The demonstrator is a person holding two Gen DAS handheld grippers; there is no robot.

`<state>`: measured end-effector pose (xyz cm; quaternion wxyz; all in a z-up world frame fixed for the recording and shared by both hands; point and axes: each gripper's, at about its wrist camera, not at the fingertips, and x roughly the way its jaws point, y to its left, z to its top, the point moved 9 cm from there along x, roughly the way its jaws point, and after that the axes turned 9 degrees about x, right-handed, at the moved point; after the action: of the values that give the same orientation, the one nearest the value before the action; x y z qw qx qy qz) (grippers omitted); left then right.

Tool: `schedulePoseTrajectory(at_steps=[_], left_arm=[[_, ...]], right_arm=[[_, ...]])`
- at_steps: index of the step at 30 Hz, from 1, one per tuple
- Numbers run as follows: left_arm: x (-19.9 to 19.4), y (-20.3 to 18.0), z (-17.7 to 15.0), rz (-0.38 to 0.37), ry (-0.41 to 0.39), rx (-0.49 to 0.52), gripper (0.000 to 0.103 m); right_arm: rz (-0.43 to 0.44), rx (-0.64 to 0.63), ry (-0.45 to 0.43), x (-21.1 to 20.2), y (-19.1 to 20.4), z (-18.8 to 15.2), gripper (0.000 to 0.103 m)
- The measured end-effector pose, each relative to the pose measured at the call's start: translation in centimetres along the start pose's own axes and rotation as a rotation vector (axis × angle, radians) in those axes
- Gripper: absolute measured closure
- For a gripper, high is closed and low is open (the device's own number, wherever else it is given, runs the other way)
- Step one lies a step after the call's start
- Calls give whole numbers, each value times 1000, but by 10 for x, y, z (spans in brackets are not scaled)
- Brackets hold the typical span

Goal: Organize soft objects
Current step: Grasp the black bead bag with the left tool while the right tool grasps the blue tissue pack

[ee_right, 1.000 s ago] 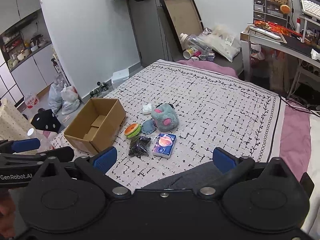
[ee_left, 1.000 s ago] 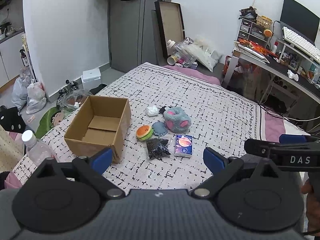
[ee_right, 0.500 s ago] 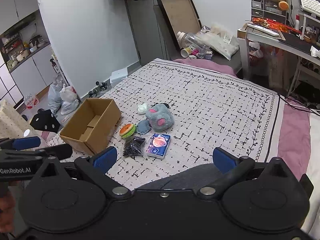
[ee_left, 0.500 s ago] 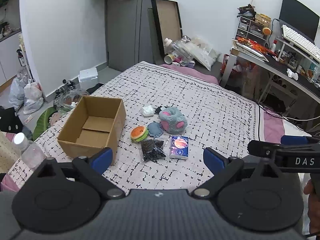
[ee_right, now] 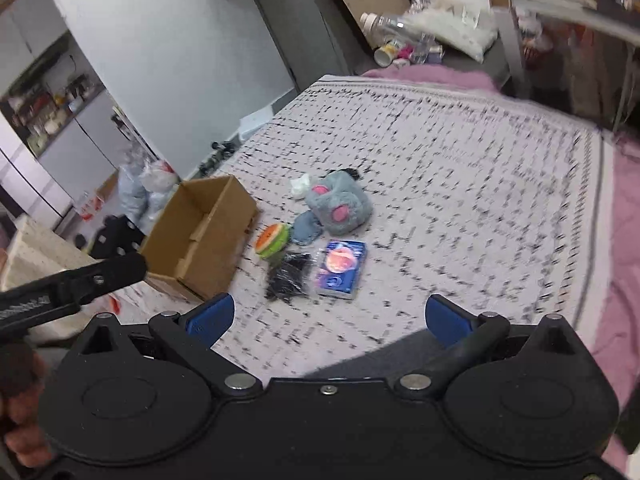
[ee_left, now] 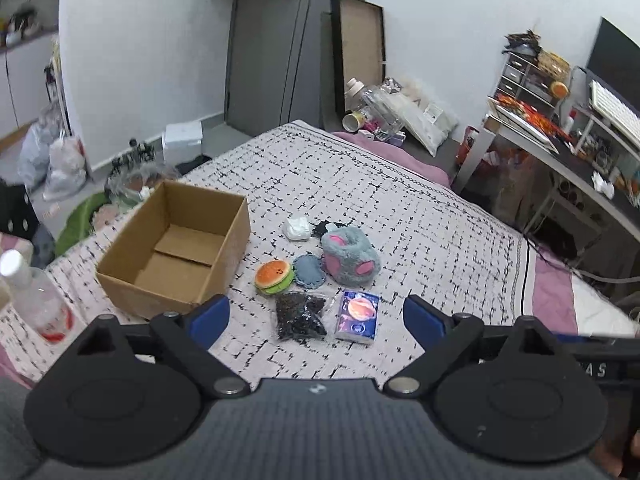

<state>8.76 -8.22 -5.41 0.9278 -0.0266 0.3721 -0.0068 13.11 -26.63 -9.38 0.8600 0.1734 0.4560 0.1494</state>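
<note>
An empty cardboard box (ee_left: 172,250) (ee_right: 200,232) sits on the patterned bedspread. Right of it lie a burger plush (ee_left: 273,276) (ee_right: 273,240), a blue felt pad (ee_left: 309,271), a grey plush slipper with pink spots (ee_left: 350,255) (ee_right: 338,204), a white wad (ee_left: 296,228), a bag of black bits (ee_left: 300,316) (ee_right: 289,276) and a blue tissue pack (ee_left: 357,316) (ee_right: 340,267). My left gripper (ee_left: 316,318) hangs open just short of the bag and pack. Also open and empty, my right gripper (ee_right: 329,318) hovers near the same items.
A plastic bottle (ee_left: 30,296) stands at the bed's left edge by the box. A desk (ee_left: 560,144) with clutter borders the bed on the right. Bags and boxes lie on the floor by the door. The other gripper's handle (ee_right: 68,288) shows at left.
Both grippers have moved forward and down toward the pile of items, which now looks larger. The right wrist view is blurred from motion. Both stay open.
</note>
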Motion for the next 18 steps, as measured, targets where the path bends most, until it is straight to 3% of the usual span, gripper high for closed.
schedulePoseTrajectory(at_steps=[3, 7, 18], left_arm=[[16, 1, 6, 15, -5, -6, 9], [41, 2, 7, 3, 18, -24, 10], [113, 13, -12, -18, 145, -71, 22]], right_arm=[[-6, 19, -4, 13, -5, 9, 2], [-18, 78, 22, 35, -16, 20, 12], [-44, 191, 92, 97, -30, 29, 14]])
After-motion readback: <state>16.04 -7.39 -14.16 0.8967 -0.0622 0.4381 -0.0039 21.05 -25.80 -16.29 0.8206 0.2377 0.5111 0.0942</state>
